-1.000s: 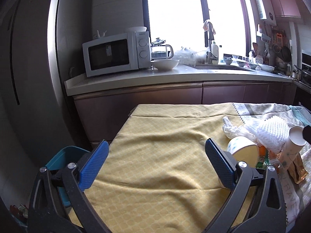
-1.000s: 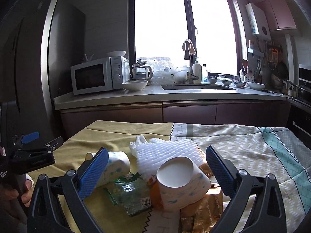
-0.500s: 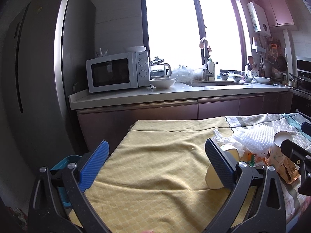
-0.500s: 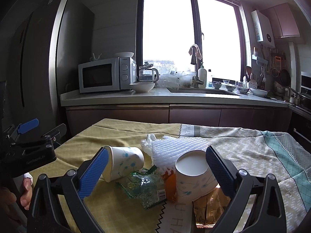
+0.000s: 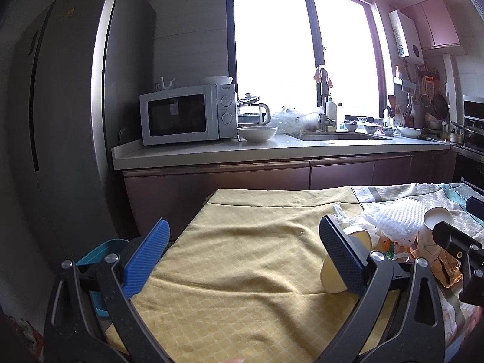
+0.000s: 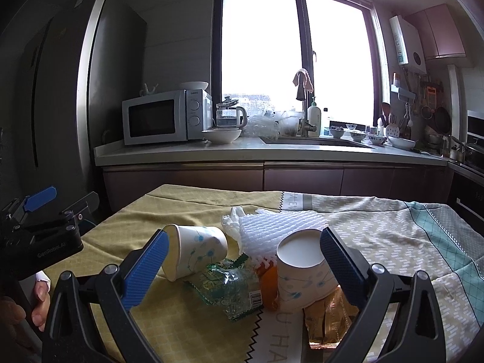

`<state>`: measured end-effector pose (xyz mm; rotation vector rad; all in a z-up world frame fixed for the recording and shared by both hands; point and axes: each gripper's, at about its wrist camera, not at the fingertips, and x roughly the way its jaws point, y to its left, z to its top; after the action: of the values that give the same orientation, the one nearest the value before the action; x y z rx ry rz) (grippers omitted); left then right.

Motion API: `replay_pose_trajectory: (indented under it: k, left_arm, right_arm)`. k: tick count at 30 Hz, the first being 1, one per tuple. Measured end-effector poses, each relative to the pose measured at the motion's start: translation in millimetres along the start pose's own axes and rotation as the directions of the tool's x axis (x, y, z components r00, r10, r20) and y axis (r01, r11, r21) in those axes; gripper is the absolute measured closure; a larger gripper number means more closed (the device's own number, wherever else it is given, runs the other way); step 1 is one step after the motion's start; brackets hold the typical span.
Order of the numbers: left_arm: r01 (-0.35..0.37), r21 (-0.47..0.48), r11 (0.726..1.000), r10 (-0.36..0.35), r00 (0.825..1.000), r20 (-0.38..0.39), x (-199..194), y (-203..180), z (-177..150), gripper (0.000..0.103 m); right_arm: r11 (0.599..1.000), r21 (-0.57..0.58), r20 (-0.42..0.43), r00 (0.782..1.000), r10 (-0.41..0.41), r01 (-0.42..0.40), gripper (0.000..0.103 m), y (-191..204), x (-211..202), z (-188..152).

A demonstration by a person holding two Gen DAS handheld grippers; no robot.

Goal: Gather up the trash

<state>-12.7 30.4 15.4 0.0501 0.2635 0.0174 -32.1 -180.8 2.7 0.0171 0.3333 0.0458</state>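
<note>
A pile of trash lies on the cloth-covered table (image 6: 393,236). In the right wrist view a paper cup (image 6: 193,251) lies on its side at the left. A second paper cup (image 6: 302,269) is tipped against white foam netting (image 6: 281,227). A green clear wrapper (image 6: 227,287), an orange piece (image 6: 267,281) and a gold wrapper (image 6: 329,317) lie in front. My right gripper (image 6: 243,242) hangs open just short of the pile, holding nothing. My left gripper (image 5: 243,230) is open over bare yellow cloth (image 5: 242,257), with the left cup (image 5: 332,275) partly hidden behind its right finger.
A teal bin (image 5: 99,251) stands on the floor at the table's left edge. Beyond the table runs a kitchen counter (image 5: 272,151) with a microwave (image 5: 187,118), a bowl and a sink. A tall fridge (image 5: 60,121) is on the left. A hand (image 6: 39,296) holds the left tool.
Both grippers have drawn back and lifted, so the trash pile looks smaller and farther off. Both stay open. The trash itself has not moved.
</note>
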Motion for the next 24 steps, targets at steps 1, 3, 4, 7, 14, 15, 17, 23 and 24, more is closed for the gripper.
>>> replay_pose_trajectory:
  k: [1, 3, 4, 7, 14, 15, 17, 23, 24]
  left_arm:
    - [0.000, 0.000, 1.000, 0.000, 1.000, 0.003, -0.7, 0.3, -0.3, 0.005]
    - [0.001, 0.000, 1.000, -0.001, 1.000, 0.008, -1.5, 0.7, -1.3, 0.005]
    - [0.001, -0.001, 1.000, -0.001, 1.000, 0.008, -1.8, 0.8, -1.0, 0.005]
    - [0.005, -0.004, 1.000, -0.005, 1.000, 0.009, -1.5, 1.5, -1.5, 0.005]
    - [0.006, -0.002, 1.000, -0.006, 1.000, 0.014, -0.9, 0.6, -3.0, 0.005]
    - [0.008, -0.002, 1.000, -0.008, 1.000, 0.015, -1.0, 0.2, -3.1, 0.005]
    - [0.012, -0.004, 1.000, -0.012, 1.000, 0.013, -1.0, 0.2, -3.8, 0.005]
    - [0.015, -0.006, 1.000, -0.015, 1.000, 0.012, 0.6, -0.7, -4.9, 0.005]
    - [0.016, -0.006, 1.000, -0.016, 1.000, 0.012, 0.6, -0.6, -5.0, 0.005]
  right_arm:
    - [1.000, -0.002, 0.001, 1.000, -0.001, 0.001, 0.006, 0.4, -0.1, -0.1]
    - [1.000, -0.003, 0.001, 1.000, 0.002, -0.002, 0.006, 1.4, -0.2, -0.4]
    - [1.000, -0.003, 0.003, 1.000, 0.001, -0.001, 0.006, 1.6, -0.4, -0.4]
    - [1.000, -0.001, 0.002, 1.000, 0.003, -0.003, 0.006, 2.0, 0.0, -0.5]
    - [1.000, 0.002, 0.005, 1.000, 0.002, -0.002, 0.006, 1.9, 0.8, 0.3]
    - [1.000, 0.004, 0.006, 1.000, 0.002, -0.002, 0.006, 1.3, 0.4, 0.1]
    - [1.000, 0.007, 0.007, 1.000, 0.001, -0.002, 0.006, 1.0, 0.3, -0.1]
    - [1.000, 0.009, 0.007, 1.000, -0.001, 0.001, 0.006, -0.1, -0.6, -1.2]
    - [1.000, 0.009, 0.006, 1.000, -0.001, 0.001, 0.006, -0.4, -0.9, -1.3]
